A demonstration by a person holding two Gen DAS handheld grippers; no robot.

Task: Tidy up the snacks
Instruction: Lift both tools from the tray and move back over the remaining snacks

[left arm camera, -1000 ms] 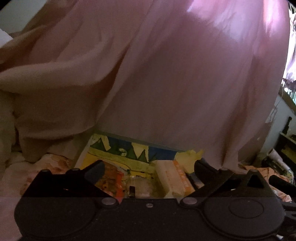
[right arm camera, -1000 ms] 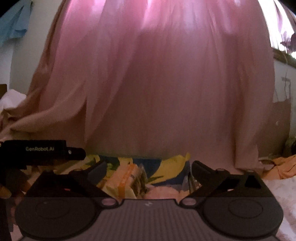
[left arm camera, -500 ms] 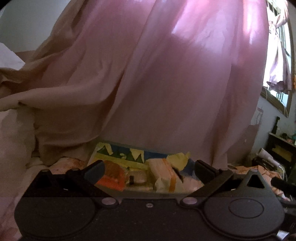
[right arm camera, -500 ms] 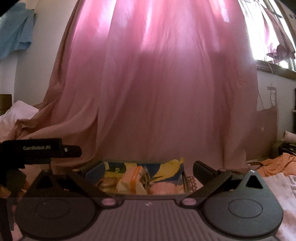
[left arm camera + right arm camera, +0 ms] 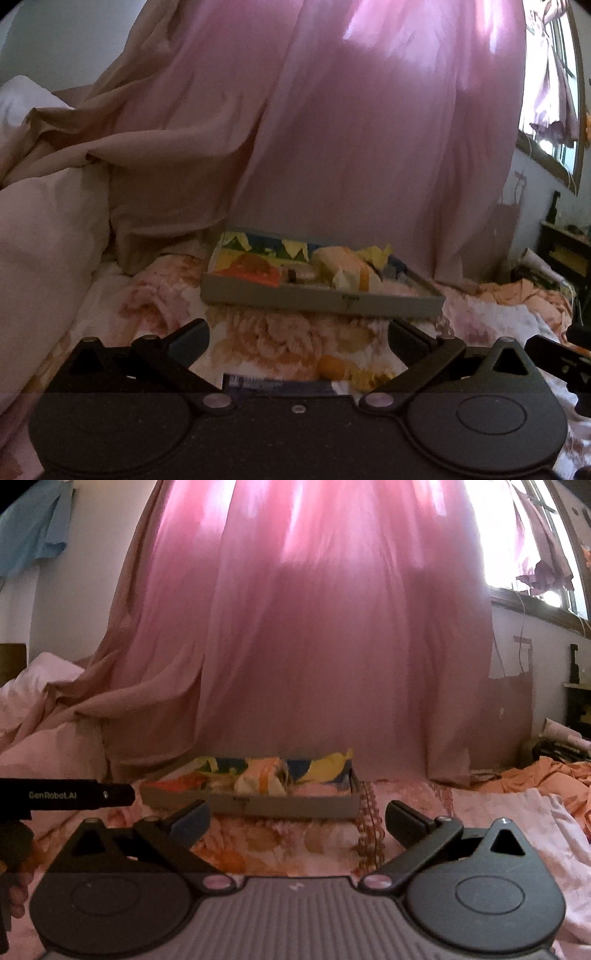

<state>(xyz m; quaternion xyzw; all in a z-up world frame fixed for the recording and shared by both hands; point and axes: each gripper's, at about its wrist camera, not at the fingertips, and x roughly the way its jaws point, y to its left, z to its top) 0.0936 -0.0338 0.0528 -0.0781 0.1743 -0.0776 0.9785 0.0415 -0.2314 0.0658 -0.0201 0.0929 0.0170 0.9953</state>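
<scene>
**Snacks sit in shallow box on bed; both tongs spread and empty**

Snacks (image 5: 347, 267) lie packed in a shallow grey box (image 5: 321, 297), which rests on a floral bedspread (image 5: 280, 343) at the far side of the bed. Contents visible: an orange-red packet (image 5: 255, 271) at the left, a pale wrapped pack with an orange band (image 5: 354, 271) near the middle, and a yellow wrapper (image 5: 376, 253) behind it. A small item between them is too dim to identify. The box lining shows a yellow and blue print.

A pink curtain (image 5: 351, 129) hangs directly behind the box, its hem reaching the bed. White bedding (image 5: 44, 229) is heaped at the far left. Orange cloth (image 5: 546, 771) lies at the right.

Left gripper (image 5: 298, 338) is spread wide, holding nothing, on the near side of the box. A dark printed packet (image 5: 273, 384) lies just under it. Right gripper (image 5: 297, 818) is likewise spread and empty, near the box front, with nothing between it and the box.
</scene>
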